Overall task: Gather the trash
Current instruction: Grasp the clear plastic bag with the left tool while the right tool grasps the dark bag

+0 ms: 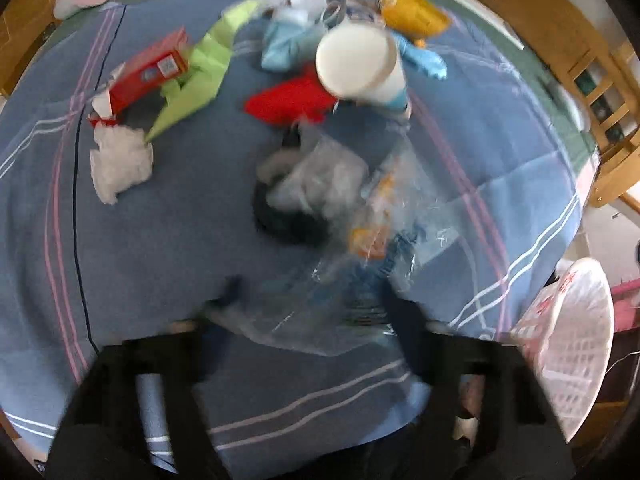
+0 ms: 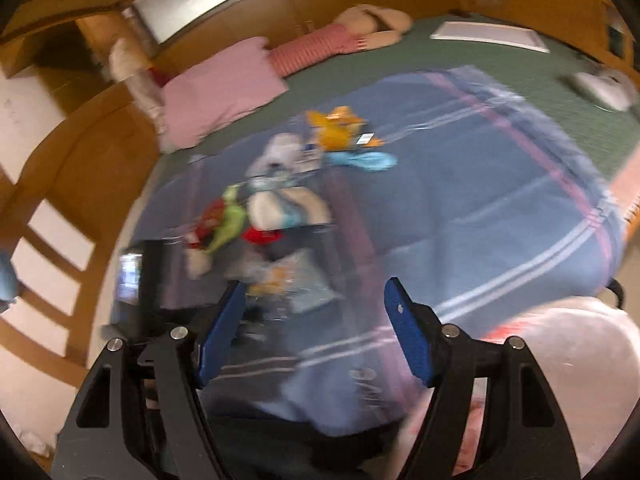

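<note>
two views. left wrist: left gripper [image 1: 316, 300] blurred, jaws apart, clear plastic wrapper [image 1: 376, 240] lying between and just ahead of fingertips, whether pads press on it cannot tell; paper cup [image 1: 360, 68], red box [image 1: 148, 72], crumpled tissue [image 1: 120, 164] farther off on blue blanket [image 1: 160, 240]; white bag [image 1: 568, 340] at right. right wrist: right gripper [image 2: 316, 300] spread, nothing between; trash pile [image 2: 272, 216] ahead-left; only this view shows pink pillow [image 2: 224, 88].
</note>
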{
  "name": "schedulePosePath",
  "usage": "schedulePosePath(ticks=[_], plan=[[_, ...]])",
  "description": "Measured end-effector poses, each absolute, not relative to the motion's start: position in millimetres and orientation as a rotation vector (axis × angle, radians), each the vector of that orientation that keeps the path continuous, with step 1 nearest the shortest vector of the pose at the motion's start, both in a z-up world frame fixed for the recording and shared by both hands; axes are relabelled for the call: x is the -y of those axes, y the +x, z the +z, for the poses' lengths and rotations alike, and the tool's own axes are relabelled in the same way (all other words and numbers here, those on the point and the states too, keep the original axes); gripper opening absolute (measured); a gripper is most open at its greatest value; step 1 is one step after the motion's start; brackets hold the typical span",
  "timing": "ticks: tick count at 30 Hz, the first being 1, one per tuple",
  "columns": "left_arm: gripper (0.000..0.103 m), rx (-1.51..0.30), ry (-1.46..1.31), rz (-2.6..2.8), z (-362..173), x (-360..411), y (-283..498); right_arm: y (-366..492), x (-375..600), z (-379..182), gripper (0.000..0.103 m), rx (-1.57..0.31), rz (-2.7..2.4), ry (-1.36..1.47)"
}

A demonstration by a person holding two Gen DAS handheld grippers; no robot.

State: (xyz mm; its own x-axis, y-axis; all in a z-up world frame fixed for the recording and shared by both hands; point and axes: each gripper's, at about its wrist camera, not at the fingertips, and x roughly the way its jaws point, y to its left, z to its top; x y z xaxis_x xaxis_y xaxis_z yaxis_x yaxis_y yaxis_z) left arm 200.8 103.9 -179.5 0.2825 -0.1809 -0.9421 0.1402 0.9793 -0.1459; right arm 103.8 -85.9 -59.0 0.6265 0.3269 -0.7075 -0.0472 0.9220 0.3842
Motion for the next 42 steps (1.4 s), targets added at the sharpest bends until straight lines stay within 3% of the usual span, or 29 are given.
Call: schedulePosePath(ticks=[5,8,16,22,35,38,39,40,41,42], plan=[[0.019,-1.223,-0.092,-0.221,-173.9,-116.0,191.1,96.0,75.0,-57.1,0.071,-0.866,0.186,0.264],[0.011,-1.125,-0.09,-0.25,-154.8,-119.2,168.1,96.1,86.5,-61.3,0.071,-0.881,0.141,0.279],[0.009,-0.92,-0.32,-0.273,-110.0,-173.6,145.4,109.2,84.4,-84.2,0.071,-0.943,0.092,0.244],[0.008,-0.821,-0.466,0.027,-101.7,-222.5,138.4,149.1,38.9,-99.7,0.071,-0.961,0.146,0.22],[0.008,-0.835,-0.717,0.214,-123.7,-279.1,129.4,223.3,-62.2,-119.4,0.071,-0.948,0.098,0.232],[0.01,-0.866,-0.769,0.257,-133.0,-290.3,125.1,245.4,-88.5,-138.7,0.071,-0.994,0.089,0.162],[0.022,-0.868,-0.791,0.273,-136.2,-294.4,121.7,253.1,-98.9,-146.7,0.071,-1.031,0.091,0.099],[0.041,-0.867,-0.811,0.291,-137.5,-298.7,119.4,261.4,-109.8,-158.5,0.071,-1.081,0.083,0.026],[0.049,-0.862,-0.821,0.306,-137.5,-302.9,116.1,265.7,-115.9,-169.4,0.07,-1.115,0.076,-0.013],[0.057,-0.853,-0.827,0.325,-136.4,-305.3,114.0,266.2,-119.0,-176.4,0.059,-1.132,0.09,-0.03]])
